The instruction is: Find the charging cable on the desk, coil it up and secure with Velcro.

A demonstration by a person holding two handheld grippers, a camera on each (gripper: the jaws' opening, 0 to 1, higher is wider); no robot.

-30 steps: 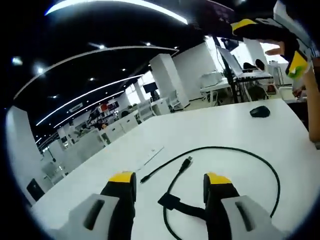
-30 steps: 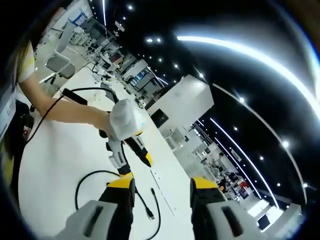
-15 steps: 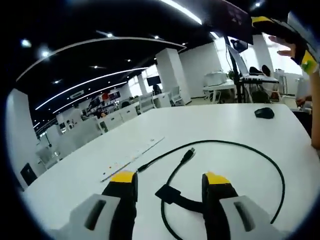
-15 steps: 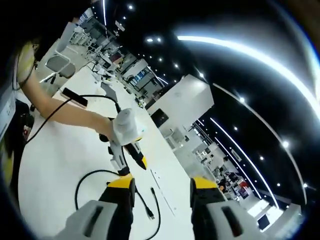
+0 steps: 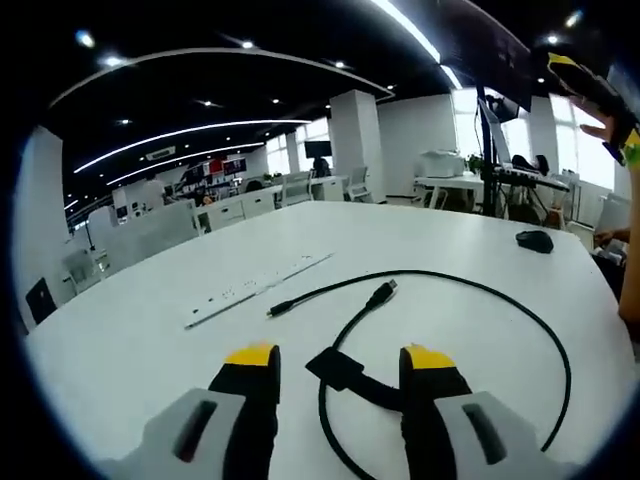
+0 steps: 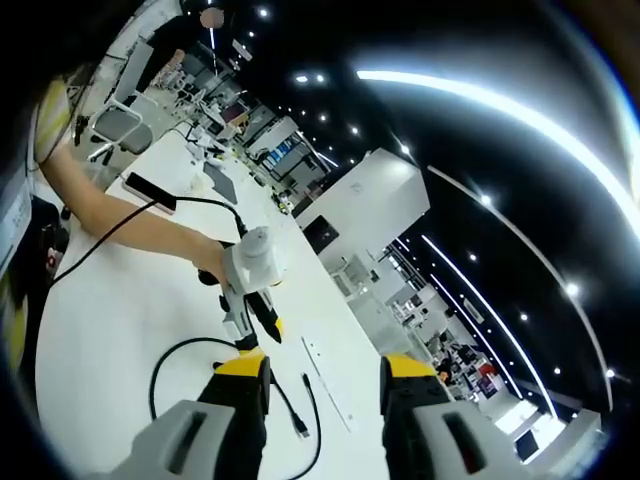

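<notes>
I am at the approach step: the cable is found, but nothing is coiled or strapped yet.

**Tool state.** My left gripper [image 5: 335,358] has its jaws apart and empty, low over the desk [image 5: 150,340]. My right gripper [image 6: 318,370] also has its jaws apart and empty; it is raised and points across the room, with the left gripper [image 6: 252,300] in its view below.

**Task item.** The charging cable [image 5: 500,300] lies uncoiled on the white desk in one wide open loop. Both plug ends [image 5: 381,294] rest near each other in the middle of the desk, just ahead of my left jaws. The black Velcro strap [image 5: 345,372] sits on the cable between my left jaws, lying flat on the surface.

**Next move.** In my judgement, I need to lower the left jaws onto the cable close to the strap and close on it, then bring the right gripper down to gather the loop into smaller turns. The strap must stay free for the final wrap.

**Clearance.**
- A thin white strip [image 5: 255,290] lies on the desk just beyond the plug ends; I keep the cable off it.
- A black mouse [image 5: 536,240] sits well apart, near the far right edge.
- The desk edge curves away at the left and far side; open surface surrounds the loop.
</notes>
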